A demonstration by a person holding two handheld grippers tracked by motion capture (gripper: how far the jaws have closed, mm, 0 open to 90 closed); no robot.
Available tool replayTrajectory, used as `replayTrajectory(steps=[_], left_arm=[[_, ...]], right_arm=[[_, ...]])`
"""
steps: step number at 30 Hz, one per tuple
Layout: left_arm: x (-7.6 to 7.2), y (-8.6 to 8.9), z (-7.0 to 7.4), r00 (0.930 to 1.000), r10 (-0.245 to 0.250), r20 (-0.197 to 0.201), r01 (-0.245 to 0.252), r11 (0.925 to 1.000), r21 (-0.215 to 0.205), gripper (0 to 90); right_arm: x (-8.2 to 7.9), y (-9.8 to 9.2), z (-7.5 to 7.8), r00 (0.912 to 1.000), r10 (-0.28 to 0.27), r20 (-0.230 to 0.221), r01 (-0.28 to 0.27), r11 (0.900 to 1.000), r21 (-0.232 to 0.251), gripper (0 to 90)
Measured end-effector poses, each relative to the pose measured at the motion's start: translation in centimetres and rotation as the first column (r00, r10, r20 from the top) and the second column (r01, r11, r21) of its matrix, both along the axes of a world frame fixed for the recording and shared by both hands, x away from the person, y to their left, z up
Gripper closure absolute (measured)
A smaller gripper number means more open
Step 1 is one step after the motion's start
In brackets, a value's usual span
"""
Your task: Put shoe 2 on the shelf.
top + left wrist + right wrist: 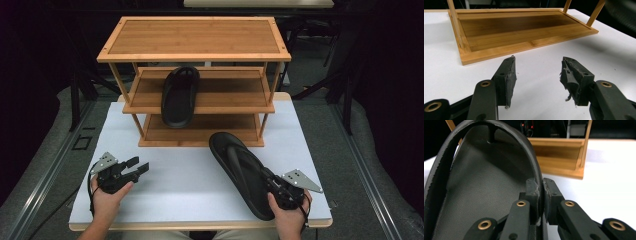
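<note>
Aim for the wooden rack [195, 95], whose middle shelf already carries one black sandal [179, 96]. The second sandal [242, 172] lies on the white surface [175, 185] before it; your right claw [541, 192] is clenched on its strap, so lift level. Left claw [537, 80] rests released, clear of everything

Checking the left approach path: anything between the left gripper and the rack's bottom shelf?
Nothing. In the left gripper view, only bare white table lies between the open left gripper and the bottom shelf. The high view agrees.
</note>
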State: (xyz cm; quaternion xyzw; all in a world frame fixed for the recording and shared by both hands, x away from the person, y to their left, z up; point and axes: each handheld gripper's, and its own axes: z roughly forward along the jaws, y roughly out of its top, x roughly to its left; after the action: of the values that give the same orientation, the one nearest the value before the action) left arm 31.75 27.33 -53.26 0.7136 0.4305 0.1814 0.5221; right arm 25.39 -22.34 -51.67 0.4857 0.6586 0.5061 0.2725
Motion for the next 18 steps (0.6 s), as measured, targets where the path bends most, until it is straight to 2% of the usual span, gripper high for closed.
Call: replayTrajectory(steps=[4, 5, 6, 7, 9, 10, 11, 12, 14, 16, 18], left_arm=[[0.0, 0.0, 0.0, 1.0000, 0.001, 0.001, -0.001, 1.0000, -0.004, 45.8], [0.0, -0.1, -0.1, 1.0000, 0.000, 0.001, 0.000, 1.0000, -0.005, 45.8], [0.0, -0.1, -0.1, 1.0000, 0.001, 0.002, -0.001, 1.0000, -0.006, 45.8], [0.0, -0.2, -0.1, 1.0000, 0.001, 0.002, -0.001, 1.0000, -0.006, 45.8], [-0.1, -0.2, -0.1, 1.0000, 0.000, -0.001, 0.000, 1.0000, -0.002, 45.8], [-0.1, -0.2, -0.1, 1.0000, -0.002, -0.002, 0.002, 1.0000, 0.000, 45.8], [-0.1, -0.3, -0.1, 1.0000, -0.002, 0.001, 0.002, 1.0000, -0.001, 45.8], [-0.1, -0.3, -0.1, 1.0000, -0.002, 0.001, 0.002, 1.0000, -0.001, 45.8], [-0.1, -0.3, -0.1, 1.0000, -0.007, -0.001, 0.007, 1.0000, -0.002, 45.8], [-0.1, -0.4, -0.1, 1.0000, -0.007, -0.004, 0.007, 1.0000, -0.001, 45.8], [0.0, -0.4, -0.2, 0.9999, -0.013, -0.007, 0.013, 0.9999, 0.001, 45.8]], right_arm=[[-0.3, -0.2, 0.6, 0.9996, -0.013, 0.026, 0.012, 0.999, 0.030, 83.2], [-0.4, -0.3, 0.7, 0.9997, -0.017, 0.019, 0.017, 0.999, 0.035, 83.2], [-0.4, -0.3, 0.7, 0.9992, -0.019, 0.035, 0.017, 0.999, 0.051, 83.2], [-0.6, -0.4, 0.9, 0.9996, -0.021, 0.019, 0.020, 0.999, 0.044, 83.2], [-0.5, -0.4, 1.0, 0.9988, -0.026, 0.043, 0.023, 0.998, 0.065, 83.2], [-0.6, -0.5, 1.2, 0.9992, -0.030, 0.027, 0.029, 0.998, 0.056, 83.2], [-0.5, -0.5, 1.2, 0.9983, -0.030, 0.049, 0.026, 0.997, 0.071, 83.2], [-0.6, -0.6, 1.4, 0.9991, -0.029, 0.032, 0.027, 0.998, 0.065, 83.2], [-0.5, -0.5, 1.7, 0.9982, -0.028, 0.052, 0.023, 0.995, 0.092, 83.2], [-0.6, -0.5, 2.3, 0.9985, -0.028, 0.048, 0.024, 0.996, 0.086, 83.2], [-0.5, -0.3, 3.0, 0.9967, -0.028, 0.076, 0.022, 0.996, 0.085, 83.2]])
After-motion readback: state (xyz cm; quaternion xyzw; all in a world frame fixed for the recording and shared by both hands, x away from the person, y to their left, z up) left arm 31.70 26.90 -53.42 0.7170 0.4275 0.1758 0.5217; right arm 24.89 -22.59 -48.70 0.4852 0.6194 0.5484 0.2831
